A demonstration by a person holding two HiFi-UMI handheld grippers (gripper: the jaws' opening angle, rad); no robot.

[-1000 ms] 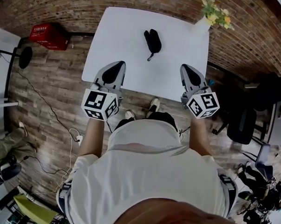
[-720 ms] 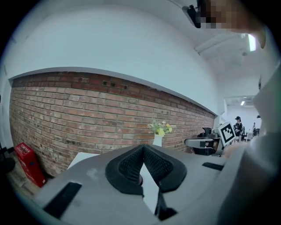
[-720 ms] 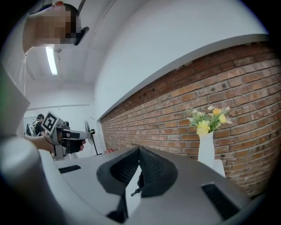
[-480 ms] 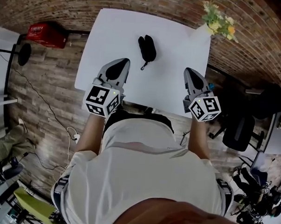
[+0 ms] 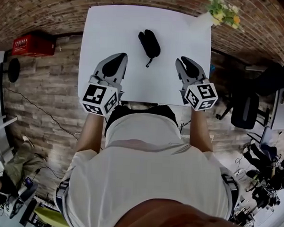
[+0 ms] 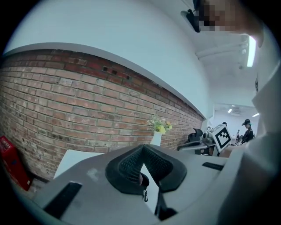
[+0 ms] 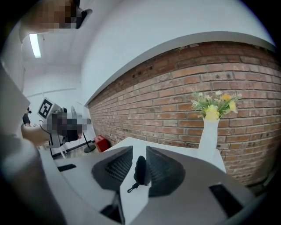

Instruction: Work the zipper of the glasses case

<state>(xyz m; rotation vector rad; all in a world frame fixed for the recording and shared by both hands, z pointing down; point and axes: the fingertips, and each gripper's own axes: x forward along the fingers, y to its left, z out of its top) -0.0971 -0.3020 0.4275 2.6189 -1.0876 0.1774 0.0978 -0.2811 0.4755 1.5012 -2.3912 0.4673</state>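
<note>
- Left gripper (image 5: 117,62): jaws are closed tip to tip and nothing is held.
- Glasses case (image 5: 149,43): it is found on the table (image 5: 108,29), at 1 o'clock from the left gripper, well apart and untouched.
- Right gripper (image 5: 185,64): jaws have just been opened to a narrow gap with nothing between them; the case is at 11 o'clock.
- Zipper work is judged not begun; approach and grip remain.

Your white surface (image 5: 107,38) carries a black glasses case (image 5: 149,42) near its middle and a flower vase (image 7: 210,132) at its far right corner.
</note>
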